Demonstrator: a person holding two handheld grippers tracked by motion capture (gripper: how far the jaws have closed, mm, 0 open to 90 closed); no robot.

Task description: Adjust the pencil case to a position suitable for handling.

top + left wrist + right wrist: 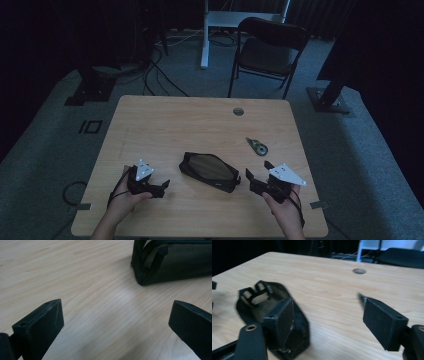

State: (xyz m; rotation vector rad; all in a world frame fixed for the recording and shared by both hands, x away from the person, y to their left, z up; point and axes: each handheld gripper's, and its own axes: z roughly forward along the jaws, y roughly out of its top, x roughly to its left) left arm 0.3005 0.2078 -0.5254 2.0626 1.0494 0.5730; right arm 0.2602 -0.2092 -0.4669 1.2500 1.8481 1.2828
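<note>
A black zip pouch lies flat in the middle of the wooden table. My left gripper rests low on the table just left of the pouch, jaws wide open and holding nothing; in its own view the pouch's end sits ahead at upper right, beyond the jaws. My right gripper is held just right of the pouch, also open and holding nothing. In the right gripper view the pouch lies behind the left jaw. A small green and white correction-tape dispenser lies farther back on the right.
A round cable hole sits near the table's far edge. Beyond the table stand a black folding chair and a white desk leg, with cables on the grey carpet.
</note>
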